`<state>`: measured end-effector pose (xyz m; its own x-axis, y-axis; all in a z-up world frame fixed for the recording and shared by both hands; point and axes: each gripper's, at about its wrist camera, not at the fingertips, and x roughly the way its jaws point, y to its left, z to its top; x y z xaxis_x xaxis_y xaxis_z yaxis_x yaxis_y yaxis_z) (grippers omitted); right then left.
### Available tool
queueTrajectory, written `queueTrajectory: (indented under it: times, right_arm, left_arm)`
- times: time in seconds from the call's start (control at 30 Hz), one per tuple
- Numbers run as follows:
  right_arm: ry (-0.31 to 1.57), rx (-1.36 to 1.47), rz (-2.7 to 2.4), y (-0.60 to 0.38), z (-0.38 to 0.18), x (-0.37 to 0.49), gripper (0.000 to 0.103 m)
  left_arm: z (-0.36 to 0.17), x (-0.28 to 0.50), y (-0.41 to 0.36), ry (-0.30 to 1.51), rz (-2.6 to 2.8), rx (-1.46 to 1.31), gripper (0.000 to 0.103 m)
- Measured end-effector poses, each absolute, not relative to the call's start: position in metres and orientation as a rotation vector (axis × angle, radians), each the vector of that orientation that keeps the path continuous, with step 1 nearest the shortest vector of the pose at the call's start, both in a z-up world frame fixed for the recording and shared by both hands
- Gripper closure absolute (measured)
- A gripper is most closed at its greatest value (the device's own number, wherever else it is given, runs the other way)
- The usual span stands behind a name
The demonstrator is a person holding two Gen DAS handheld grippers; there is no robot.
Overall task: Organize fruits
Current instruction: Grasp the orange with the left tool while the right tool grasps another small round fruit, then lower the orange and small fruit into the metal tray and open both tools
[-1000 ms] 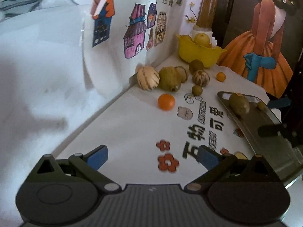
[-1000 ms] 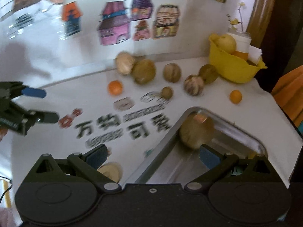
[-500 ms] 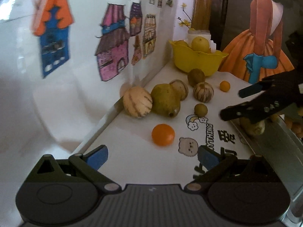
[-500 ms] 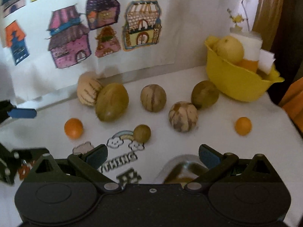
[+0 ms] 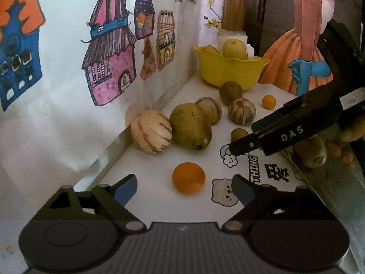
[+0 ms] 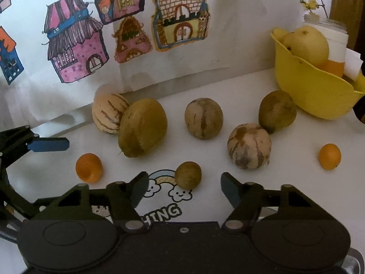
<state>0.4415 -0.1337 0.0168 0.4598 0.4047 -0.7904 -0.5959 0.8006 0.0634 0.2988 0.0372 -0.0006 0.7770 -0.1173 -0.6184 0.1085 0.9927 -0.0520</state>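
Most fruit is loose on the desk (image 6: 205, 80); a kiwi (image 5: 310, 153) sits in the tray (image 5: 337, 182). Left gripper (image 5: 184, 188) faces an orange (image 5: 189, 177), right gripper (image 6: 184, 186) a small kiwi (image 6: 188, 175) (both jaws apart, empty).

The right gripper (image 6: 183, 188) hangs low over the white tabletop (image 6: 292, 182) with its fingers (image 6: 230, 189) spread wide — a small brown fruit (image 6: 188, 175) sits just ahead of the gap, on a rainbow sticker (image 6: 164, 175). Beyond lie a striped pale melon (image 6: 107, 114) touching a green pear-like fruit (image 6: 142, 127), two more striped fruits (image 6: 203, 122) (image 6: 249, 146), and two small oranges (image 6: 89, 167) (image 6: 329, 156). A yellow bowl (image 6: 303, 84) holds a pear at far right — the left gripper (image 6: 34, 146) shows at the left edge
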Motion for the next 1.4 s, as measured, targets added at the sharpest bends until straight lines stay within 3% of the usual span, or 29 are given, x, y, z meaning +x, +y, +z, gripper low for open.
queueTrajectory:
  times: [0.2, 0.57, 0.77, 1.4]
  right_arm:
    - [0.902, -0.244, 0.614, -0.13, 0.012, 0.443, 0.049]
    - [0.882, -0.24, 0.61, -0.128, 0.008, 0.445, 0.063]
    - [0.863, -0.233, 0.598, -0.13, 0.007, 0.442, 0.074]
    - [0.786, -0.143, 0.625, -0.161, 0.04, 0.404, 0.075]
  left_arm:
    - [-0.003, 0.304, 0.042, 0.684, -0.142, -0.061, 0.025]
    - [-0.005, 0.31, 0.04, 0.694, -0.15, -0.079, 0.046]
    - [-0.006, 0.311, 0.038, 0.696, -0.152, -0.079, 0.066]
    - [0.014, 0.293, 0.028, 0.671, -0.158, -0.105, 0.068]
